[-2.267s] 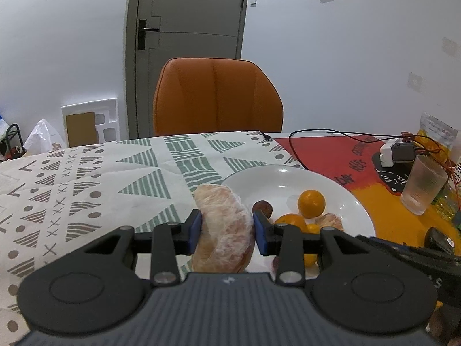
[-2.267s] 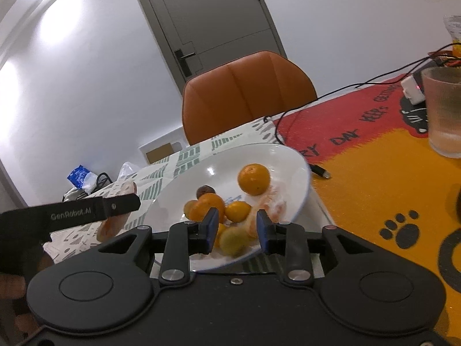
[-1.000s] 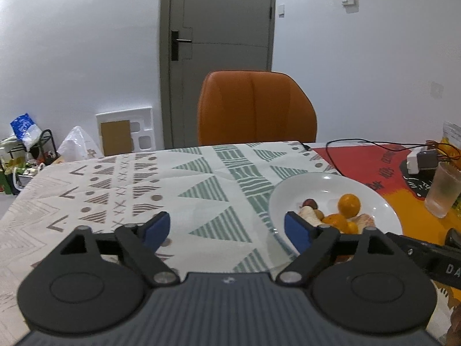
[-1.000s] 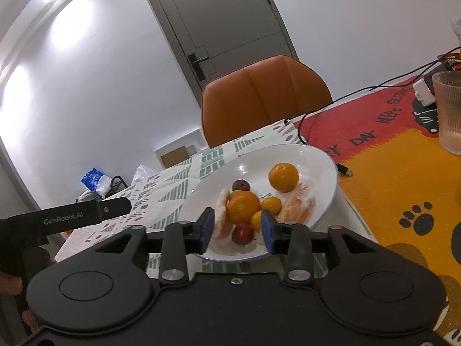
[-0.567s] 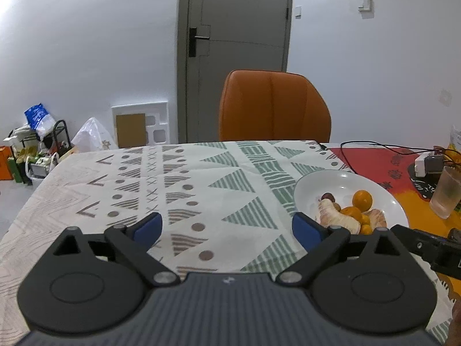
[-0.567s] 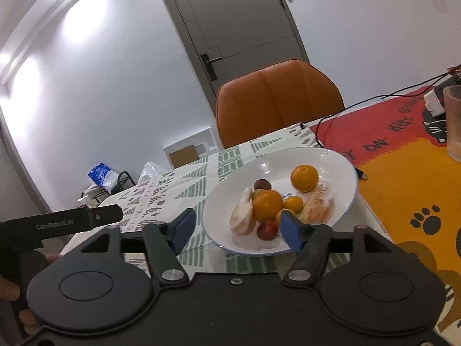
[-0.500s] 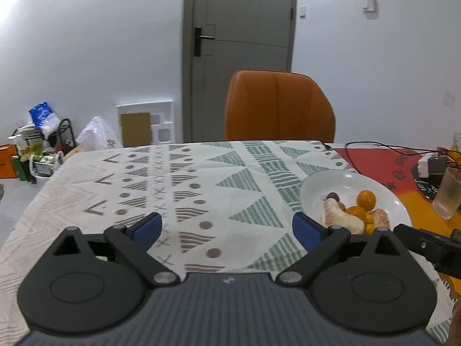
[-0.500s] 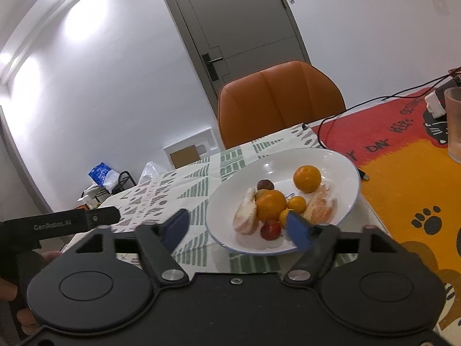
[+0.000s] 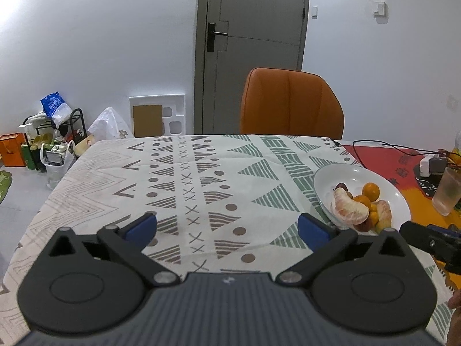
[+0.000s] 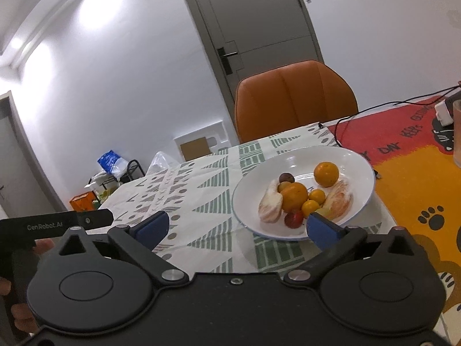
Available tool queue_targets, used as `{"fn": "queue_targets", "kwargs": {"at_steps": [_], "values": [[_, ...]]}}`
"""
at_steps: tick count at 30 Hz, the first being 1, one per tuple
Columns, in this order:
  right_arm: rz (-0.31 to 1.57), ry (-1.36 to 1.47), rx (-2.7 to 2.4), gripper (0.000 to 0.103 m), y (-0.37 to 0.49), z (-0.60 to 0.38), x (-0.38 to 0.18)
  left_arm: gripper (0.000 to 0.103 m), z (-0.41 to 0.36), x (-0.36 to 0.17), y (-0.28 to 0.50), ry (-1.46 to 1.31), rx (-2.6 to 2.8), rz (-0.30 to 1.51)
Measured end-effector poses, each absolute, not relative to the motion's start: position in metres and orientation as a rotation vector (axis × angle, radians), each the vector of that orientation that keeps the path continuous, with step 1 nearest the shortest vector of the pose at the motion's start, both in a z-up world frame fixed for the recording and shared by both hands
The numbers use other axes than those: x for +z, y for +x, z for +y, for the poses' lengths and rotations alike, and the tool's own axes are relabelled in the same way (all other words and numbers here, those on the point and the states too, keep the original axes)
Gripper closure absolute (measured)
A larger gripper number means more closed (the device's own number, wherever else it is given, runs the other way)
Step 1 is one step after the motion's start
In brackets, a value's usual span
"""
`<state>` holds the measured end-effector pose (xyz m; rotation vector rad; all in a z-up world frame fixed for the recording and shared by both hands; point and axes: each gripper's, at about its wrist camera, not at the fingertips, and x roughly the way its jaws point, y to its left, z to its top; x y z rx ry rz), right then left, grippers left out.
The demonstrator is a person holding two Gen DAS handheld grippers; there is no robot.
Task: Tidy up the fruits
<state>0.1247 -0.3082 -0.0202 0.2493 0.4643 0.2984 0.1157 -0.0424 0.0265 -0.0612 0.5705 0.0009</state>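
Observation:
A white plate (image 10: 360,161) (image 9: 325,176) holds two peeled pomelo pieces (image 10: 269,203) (image 9: 347,210), oranges (image 10: 325,174), small yellow and dark red fruits (image 10: 294,219). My left gripper (image 9: 227,227) hovers over the patterned cloth, left of the plate, its jaws opening wide with nothing between them. My right gripper (image 10: 237,226) sits back from the plate's near rim, its jaws also opening wide and empty; its right blue pad (image 10: 322,226) overlaps the rim in the picture. Part of the left gripper's body (image 10: 54,226) shows at the left of the right wrist view.
An orange chair (image 9: 291,106) stands at the table's far side. A plastic cup (image 9: 448,191), a white charger (image 9: 430,164) and black cables (image 9: 383,144) lie on the red and orange mat (image 10: 409,184) right of the plate. Bags and a rack (image 9: 54,141) sit on the floor left.
The left gripper let go of the pomelo piece, which now lies on the plate. Both grippers opened wide and drew back from the plate; the left one swung leftward over the cloth.

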Motion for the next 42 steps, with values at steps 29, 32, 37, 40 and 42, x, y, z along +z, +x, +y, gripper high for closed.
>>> {"fn": "queue_targets", "kwargs": {"at_steps": [29, 32, 37, 40, 42], "values": [[0.487, 0.164, 0.392, 0.000, 0.081, -0.285, -0.004, 0.000, -0.006, 0.032, 0.060, -0.084, 0.029, 0.555], [0.494, 0.155, 0.399, 0.000, 0.081, -0.282, -0.004, 0.000, -0.004, 0.031, 0.058, -0.094, 0.032, 0.558], [0.505, 0.142, 0.416, 0.000, 0.081, -0.275, -0.006, 0.000, -0.002, 0.028, 0.057, -0.091, 0.048, 0.572], [0.508, 0.136, 0.423, 0.000, 0.080, -0.271, -0.007, 0.000, -0.002, 0.026, 0.055, -0.080, 0.056, 0.582], [0.512, 0.135, 0.424, 0.000, 0.081, -0.269, -0.007, 0.000, -0.002, 0.024, 0.055, -0.082, 0.057, 0.584]]}}
